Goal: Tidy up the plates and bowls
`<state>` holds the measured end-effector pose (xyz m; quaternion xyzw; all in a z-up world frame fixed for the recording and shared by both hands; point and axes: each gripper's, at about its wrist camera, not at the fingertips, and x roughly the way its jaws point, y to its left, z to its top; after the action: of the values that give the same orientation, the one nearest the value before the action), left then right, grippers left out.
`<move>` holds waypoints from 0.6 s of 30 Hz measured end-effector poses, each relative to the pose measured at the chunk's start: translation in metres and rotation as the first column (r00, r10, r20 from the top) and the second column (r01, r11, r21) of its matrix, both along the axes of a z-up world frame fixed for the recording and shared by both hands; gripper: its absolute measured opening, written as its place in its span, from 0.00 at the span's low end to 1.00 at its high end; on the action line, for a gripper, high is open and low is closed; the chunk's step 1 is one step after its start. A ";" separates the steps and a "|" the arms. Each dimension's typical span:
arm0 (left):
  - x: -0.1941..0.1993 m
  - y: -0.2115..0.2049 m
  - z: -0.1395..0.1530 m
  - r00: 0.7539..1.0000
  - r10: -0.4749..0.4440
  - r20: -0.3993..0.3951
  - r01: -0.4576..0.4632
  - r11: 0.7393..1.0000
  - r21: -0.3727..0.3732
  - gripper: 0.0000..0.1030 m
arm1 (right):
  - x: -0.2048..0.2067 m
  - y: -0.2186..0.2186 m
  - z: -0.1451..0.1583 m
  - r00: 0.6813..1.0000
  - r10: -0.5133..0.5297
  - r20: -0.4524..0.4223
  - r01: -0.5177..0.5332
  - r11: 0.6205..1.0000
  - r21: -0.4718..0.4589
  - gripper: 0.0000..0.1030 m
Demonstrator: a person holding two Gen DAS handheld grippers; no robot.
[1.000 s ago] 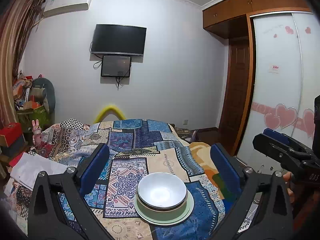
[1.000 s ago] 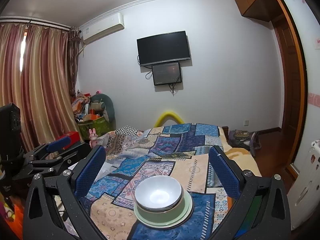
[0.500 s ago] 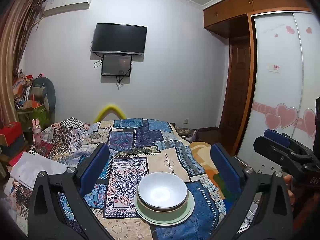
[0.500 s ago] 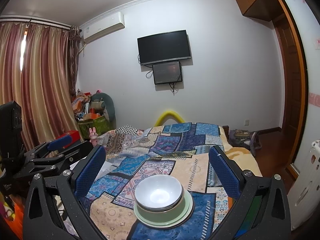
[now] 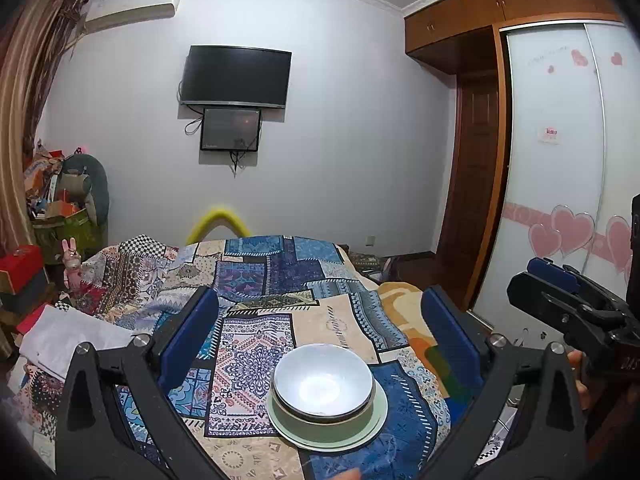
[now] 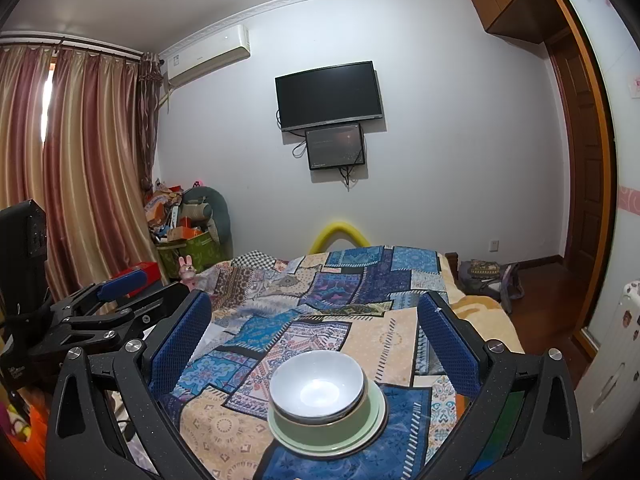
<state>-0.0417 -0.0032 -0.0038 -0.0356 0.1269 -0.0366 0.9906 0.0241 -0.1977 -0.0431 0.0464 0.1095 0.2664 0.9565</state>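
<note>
Bedroom setting, and we're looking down a bed covered in a patchwork quilt of blues, creams and florals, with a dark television mounted on the far white wall and a smaller screen just beneath it. Over at the near end of the bed, close to its foot edge, sits the stack: a white bowl nested in a second bowl with a darker rim, both resting on a pale green plate. All of it is upright and tidy, sitting square on the quilt.

Left gripper hangs above the stack, blue pads spread wide, one on either side of the bowls and well clear of them, nothing between. Right gripper is the same story from its own camera: fingers wide apart, framing the stack from above, touching nothing. In the left wrist view the right gripper pokes in at the right edge, and a bit of the person's hand shows behind it.

Striped curtains hang at the left, an air conditioner sits high on the wall, and a sliding wardrobe with pink hearts fills the right side.
</note>
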 end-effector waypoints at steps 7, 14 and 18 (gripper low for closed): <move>0.002 0.000 -0.001 1.000 0.002 -0.007 -0.002 1.000 -0.005 1.00 | 0.001 0.001 0.000 1.000 0.004 -0.001 -0.004 1.000 -0.006 1.00; 0.002 0.000 -0.002 1.000 -0.012 -0.020 0.012 1.000 -0.006 1.00 | 0.000 0.001 0.001 1.000 0.006 -0.002 -0.006 1.000 -0.008 1.00; 0.003 0.000 -0.002 1.000 -0.016 -0.019 0.016 1.000 -0.011 1.00 | 0.001 0.002 0.001 1.000 0.006 -0.005 -0.006 1.000 -0.008 1.00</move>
<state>-0.0389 -0.0029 -0.0056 -0.0405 0.1365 -0.0448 0.9888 0.0251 -0.1957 -0.0420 0.0427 0.1130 0.2688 0.9556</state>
